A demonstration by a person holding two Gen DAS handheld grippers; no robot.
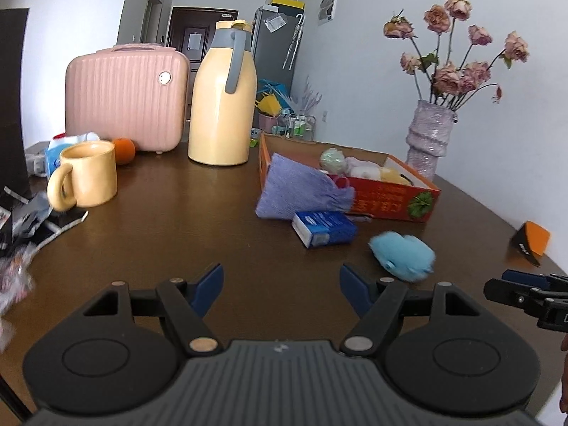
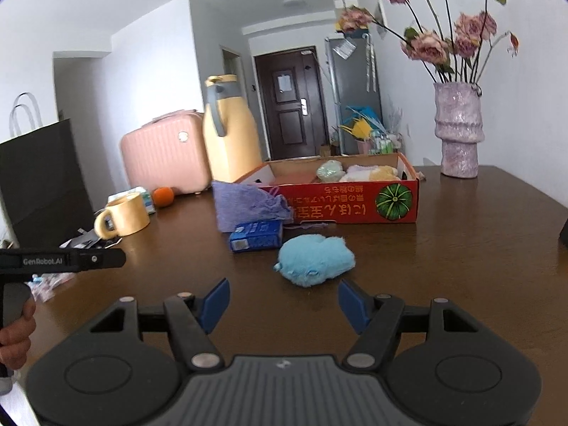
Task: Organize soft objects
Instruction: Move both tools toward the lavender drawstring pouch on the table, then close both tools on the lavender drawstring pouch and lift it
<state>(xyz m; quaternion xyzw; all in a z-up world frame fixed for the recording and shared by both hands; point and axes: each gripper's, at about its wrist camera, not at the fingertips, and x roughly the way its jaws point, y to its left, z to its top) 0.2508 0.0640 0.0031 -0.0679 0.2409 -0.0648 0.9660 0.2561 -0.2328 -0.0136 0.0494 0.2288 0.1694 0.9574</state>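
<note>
While both grippers hover low over the brown table, the blue plush toy lies on the table just ahead of the right gripper, slightly right of its centre line and not touching either finger. The right gripper is spread wide and holds nothing. The left gripper is likewise spread and empty (the toy sits ahead and to its right). Beyond the toy lies a small blue box, touching a purple cloth that leans against the red cardboard box. Inside that box rest several pale plush items. A yellow mug stands well to the left.
</note>
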